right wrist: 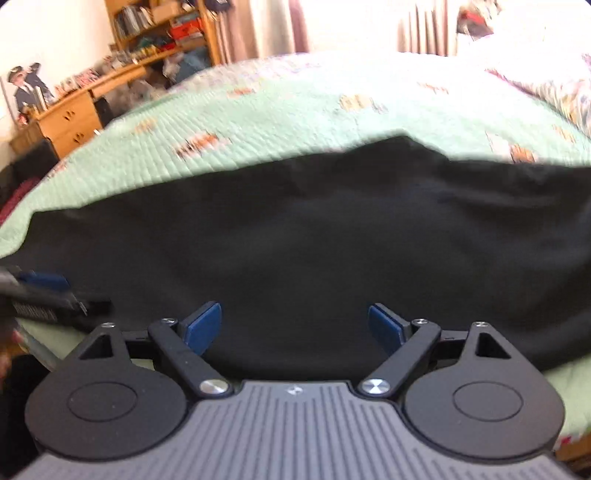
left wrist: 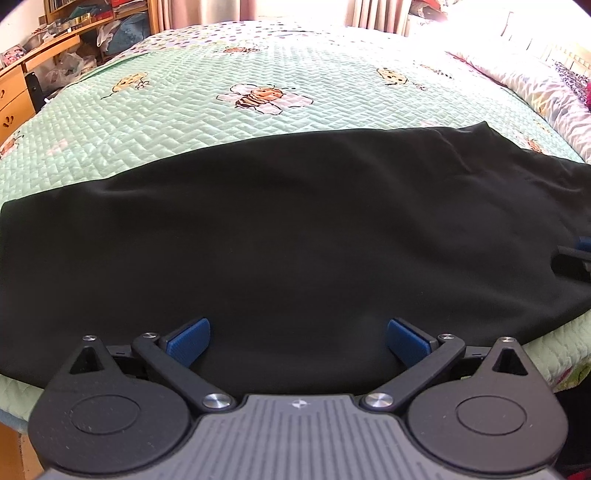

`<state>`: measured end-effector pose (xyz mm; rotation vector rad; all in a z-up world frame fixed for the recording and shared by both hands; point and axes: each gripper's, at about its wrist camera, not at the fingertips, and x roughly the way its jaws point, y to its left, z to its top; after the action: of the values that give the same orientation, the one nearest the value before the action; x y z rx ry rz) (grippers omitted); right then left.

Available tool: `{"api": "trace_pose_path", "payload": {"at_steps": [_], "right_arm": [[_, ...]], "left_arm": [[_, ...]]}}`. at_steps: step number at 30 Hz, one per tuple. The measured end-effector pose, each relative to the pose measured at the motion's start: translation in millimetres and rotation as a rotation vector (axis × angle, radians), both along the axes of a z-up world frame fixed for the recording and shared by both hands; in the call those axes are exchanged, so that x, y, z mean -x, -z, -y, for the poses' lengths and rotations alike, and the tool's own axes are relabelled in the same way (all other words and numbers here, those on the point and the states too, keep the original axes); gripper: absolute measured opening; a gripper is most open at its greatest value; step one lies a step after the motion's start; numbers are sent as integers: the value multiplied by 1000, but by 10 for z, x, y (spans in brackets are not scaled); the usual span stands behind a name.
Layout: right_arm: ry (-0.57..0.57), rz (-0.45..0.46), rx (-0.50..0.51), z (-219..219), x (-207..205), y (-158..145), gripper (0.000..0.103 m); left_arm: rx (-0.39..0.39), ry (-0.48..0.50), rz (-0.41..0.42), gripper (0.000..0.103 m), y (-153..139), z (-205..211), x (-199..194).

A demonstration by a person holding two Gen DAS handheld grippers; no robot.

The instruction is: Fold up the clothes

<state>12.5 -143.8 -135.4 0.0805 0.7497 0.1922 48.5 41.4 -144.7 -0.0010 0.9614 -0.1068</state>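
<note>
black garment (right wrist: 295,229) blurred, right end cut off

You are looking across a bed covered by a mint-green quilted bedspread (left wrist: 184,122) printed with cartoon bees (left wrist: 264,96). At its right edge lies a pale, shiny pillow (left wrist: 532,86). Beyond the bed on the left stands a wooden desk (right wrist: 68,118) with drawers, its top cluttered, and above it wooden shelves (right wrist: 162,26) packed with books and boxes. Curtains (left wrist: 373,13) hang at the bright window behind. A picture (right wrist: 26,86) leans near the desk.
</note>
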Motion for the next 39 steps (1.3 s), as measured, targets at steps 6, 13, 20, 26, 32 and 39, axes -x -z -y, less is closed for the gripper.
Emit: {"api": "trace_pose_path", "payload": {"at_steps": [6,13,20,26,32,39], "right_arm": [[-61,-144,-24,-227,-239,244,89],[-127,-65,-67,-383,-131,35,89],[-101,-139,-198,-296,-247,191,89],[-152,-143,-246,-360,-196,-74,89],[-124,-55,-173,-334,-406,-259,89],[-236,13,-119,-625,-624,-307,88]], "left_arm": [[28,-2,3,102,-10,-95,38],[26,-46,16,102,-74,-300,86],[31,-118,9,102,-86,-569,57],[85,-179,-6,102,-95,-887,4],[196,-302,-27,102,-105,-1453,-83],[319,-327,-9,102,-58,-1786,-27]]}}
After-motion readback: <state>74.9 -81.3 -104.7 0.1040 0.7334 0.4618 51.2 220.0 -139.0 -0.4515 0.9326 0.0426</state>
